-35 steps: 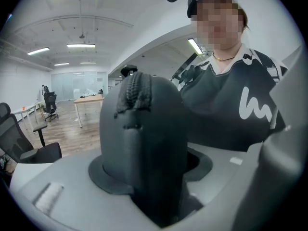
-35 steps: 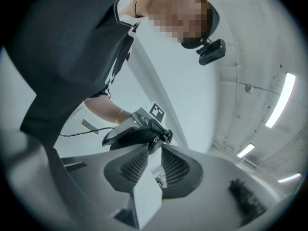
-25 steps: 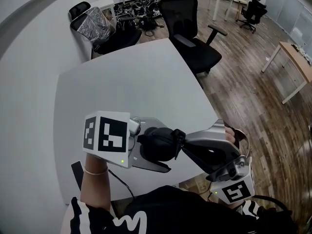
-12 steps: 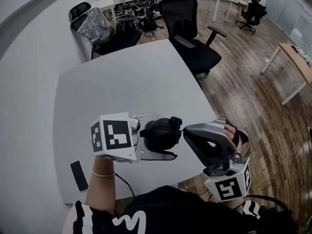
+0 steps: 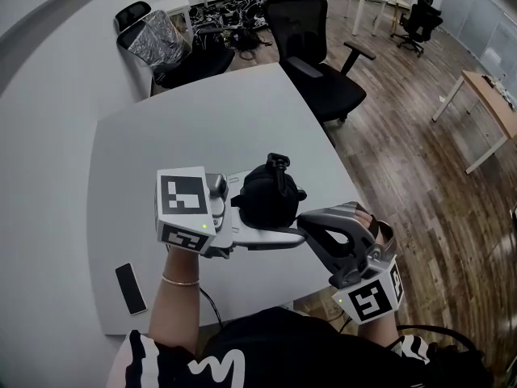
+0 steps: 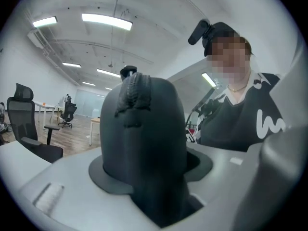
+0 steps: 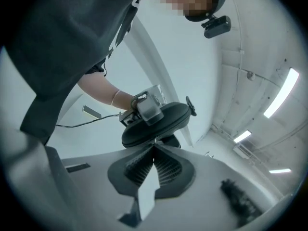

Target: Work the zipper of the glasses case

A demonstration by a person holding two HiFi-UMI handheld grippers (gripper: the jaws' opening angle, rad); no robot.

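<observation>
Glasses case [image 5: 266, 191] — clamped between the jaws of the left gripper [image 5: 258, 208].
Right gripper [image 7: 154, 147], tips pressed together and empty just beneath the case, misses the zipper pull [image 5: 277, 162] up top — a nudge here may twist the case loose.

Head view looks down; both gripper views closely face glasses case [image 5: 269, 198].

One black oval zippered fabric glasses case [image 5: 266, 196]. Two grey plastic tools: left hand-held gripper [image 5: 275, 207], right hand-held gripper [image 5: 305, 221]. One white rectangular surface [image 5: 202, 128]. One flat black phone [image 5: 129, 288]. Three black office chairs [image 5: 297, 23] [image 5: 131, 14] [image 5: 420, 14].
</observation>
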